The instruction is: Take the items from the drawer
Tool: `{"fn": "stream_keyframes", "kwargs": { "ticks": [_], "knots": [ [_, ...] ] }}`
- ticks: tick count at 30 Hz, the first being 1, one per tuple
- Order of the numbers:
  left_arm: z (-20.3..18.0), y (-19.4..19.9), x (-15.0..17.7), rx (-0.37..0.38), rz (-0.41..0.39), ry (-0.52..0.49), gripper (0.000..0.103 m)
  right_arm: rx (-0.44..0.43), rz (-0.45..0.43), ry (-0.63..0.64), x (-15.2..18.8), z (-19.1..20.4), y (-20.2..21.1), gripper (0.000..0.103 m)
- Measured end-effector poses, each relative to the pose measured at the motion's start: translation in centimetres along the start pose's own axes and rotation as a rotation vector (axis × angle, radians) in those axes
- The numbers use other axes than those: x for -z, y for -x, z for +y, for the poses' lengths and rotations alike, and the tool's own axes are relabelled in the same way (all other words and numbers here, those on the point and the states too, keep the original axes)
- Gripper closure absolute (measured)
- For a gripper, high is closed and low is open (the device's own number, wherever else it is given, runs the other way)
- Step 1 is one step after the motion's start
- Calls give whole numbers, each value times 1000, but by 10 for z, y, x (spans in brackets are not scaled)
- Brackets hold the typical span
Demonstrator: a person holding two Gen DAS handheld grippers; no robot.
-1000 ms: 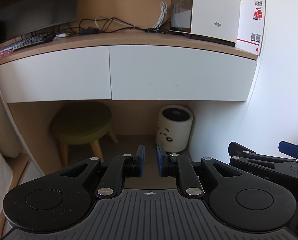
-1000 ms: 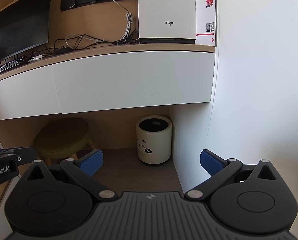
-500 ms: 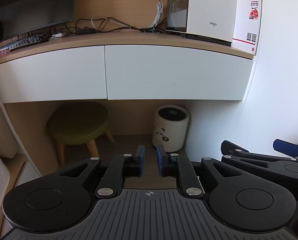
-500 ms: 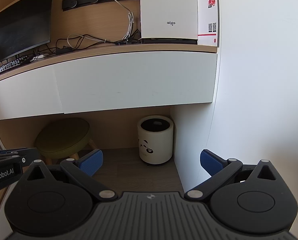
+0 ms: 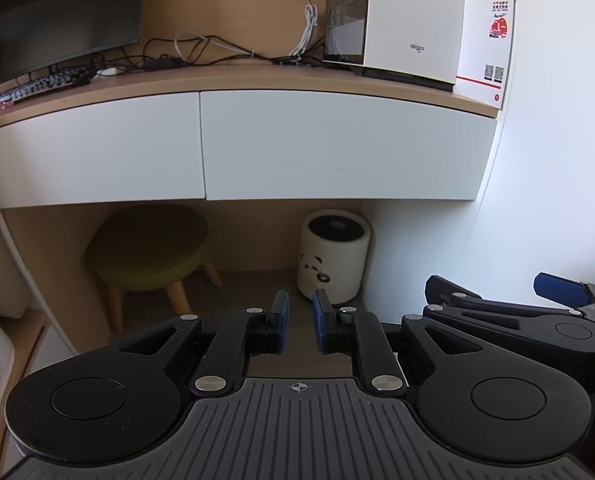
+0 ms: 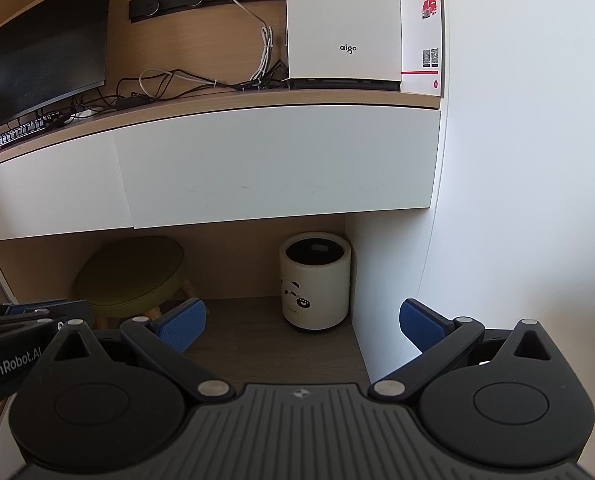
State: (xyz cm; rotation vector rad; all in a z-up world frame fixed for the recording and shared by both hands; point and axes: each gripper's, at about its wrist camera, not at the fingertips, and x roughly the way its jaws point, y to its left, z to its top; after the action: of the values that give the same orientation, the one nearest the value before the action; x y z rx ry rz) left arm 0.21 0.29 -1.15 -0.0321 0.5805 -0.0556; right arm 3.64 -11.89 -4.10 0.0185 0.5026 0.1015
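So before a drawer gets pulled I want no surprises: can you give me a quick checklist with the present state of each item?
1. Both drawers shut: ok, right drawer and left drawer sit flush.
2. Handle to grab: cannot tell, no handle shows on either front.
3. Right gripper ready: ok, jaws wide open, nothing between them.
4. Left gripper ready: not ok, jaws nearly closed, nothing held.
5. Space under the drawers: ok, stool and bin stand below, clear of the fronts.
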Motion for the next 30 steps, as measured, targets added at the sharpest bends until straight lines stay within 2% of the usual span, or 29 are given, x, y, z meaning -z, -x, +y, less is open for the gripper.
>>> {"fn": "stream_keyframes", "kwargs": {
  "ticks": [30],
  "knots": [
    [8, -8, 4, -4, 22, 14, 87, -3, 22, -2, 3, -5, -10, 0]
  ]
}}
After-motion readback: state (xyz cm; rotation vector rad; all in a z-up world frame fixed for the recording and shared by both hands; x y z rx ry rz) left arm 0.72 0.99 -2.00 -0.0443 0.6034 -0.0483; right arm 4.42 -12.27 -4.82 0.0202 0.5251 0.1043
